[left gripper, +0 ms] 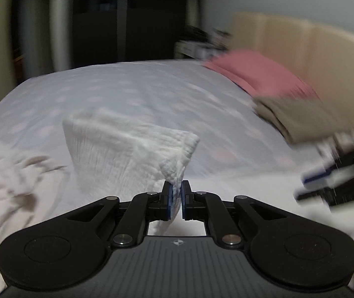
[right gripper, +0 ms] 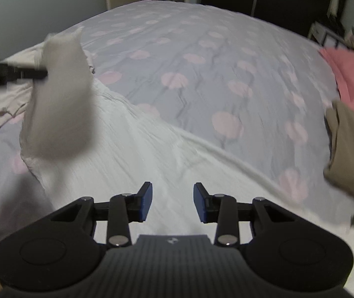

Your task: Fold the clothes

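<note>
Left wrist view: your left gripper (left gripper: 176,200) is clamped on a corner of the white garment (left gripper: 127,154), whose crinkled cloth rises in a peak at the frame's centre, lifted off the bedspread (left gripper: 132,87). At right lie a pink folded piece (left gripper: 258,74) and a tan folded piece (left gripper: 308,119), both blurred; a pale crumpled cloth (left gripper: 10,173) lies at lower left. In the right wrist view, your right gripper (right gripper: 173,202) stands open, holding nothing, over the same white garment (right gripper: 132,149) spread across the lower middle. Your left gripper (right gripper: 15,74) enters from the upper left, pinching the raised corner.
</note>
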Motion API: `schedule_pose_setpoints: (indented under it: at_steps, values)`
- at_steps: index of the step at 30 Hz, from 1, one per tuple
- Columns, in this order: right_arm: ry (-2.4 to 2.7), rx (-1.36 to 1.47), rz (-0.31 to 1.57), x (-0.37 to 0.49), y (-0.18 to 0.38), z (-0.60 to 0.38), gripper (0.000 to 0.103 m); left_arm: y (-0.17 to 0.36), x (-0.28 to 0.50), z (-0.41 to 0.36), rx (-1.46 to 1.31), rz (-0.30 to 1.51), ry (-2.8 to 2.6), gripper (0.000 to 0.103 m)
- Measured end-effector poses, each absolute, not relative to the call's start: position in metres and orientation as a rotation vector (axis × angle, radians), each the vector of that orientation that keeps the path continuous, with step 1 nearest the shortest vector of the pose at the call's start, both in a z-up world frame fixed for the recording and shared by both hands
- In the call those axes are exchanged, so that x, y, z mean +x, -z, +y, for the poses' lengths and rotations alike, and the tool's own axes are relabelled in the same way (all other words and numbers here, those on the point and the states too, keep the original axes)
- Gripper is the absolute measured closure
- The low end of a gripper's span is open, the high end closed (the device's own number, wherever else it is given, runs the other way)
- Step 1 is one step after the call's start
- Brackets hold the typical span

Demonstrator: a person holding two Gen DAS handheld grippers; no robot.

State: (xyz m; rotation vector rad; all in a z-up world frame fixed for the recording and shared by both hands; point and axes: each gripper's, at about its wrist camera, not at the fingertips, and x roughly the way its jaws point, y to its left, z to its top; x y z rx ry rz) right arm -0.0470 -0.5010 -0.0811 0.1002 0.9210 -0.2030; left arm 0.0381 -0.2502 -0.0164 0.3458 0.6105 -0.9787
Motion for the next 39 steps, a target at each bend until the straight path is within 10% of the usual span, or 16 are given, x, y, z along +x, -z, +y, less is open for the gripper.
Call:
schedule_pose_setpoints:
  at_steps: [10,33,39]
  values:
    - [0.247,0.577,0.969,-0.085,0.126,-0.539,0.061,0.112,-0.063,-0.290,0.755,0.636,1.166,0.098]
    - [0.174,0.884,1.005,0.027,0.160,-0.528,0.054,0.088,-0.051,-0.260,0.612,0.573,1.209,0.098]
    - [0.180,0.769,1.010,0.047,0.160,-0.522,0.094,0.085,-0.043,-0.260,0.592,0.586,1.194,0.098]
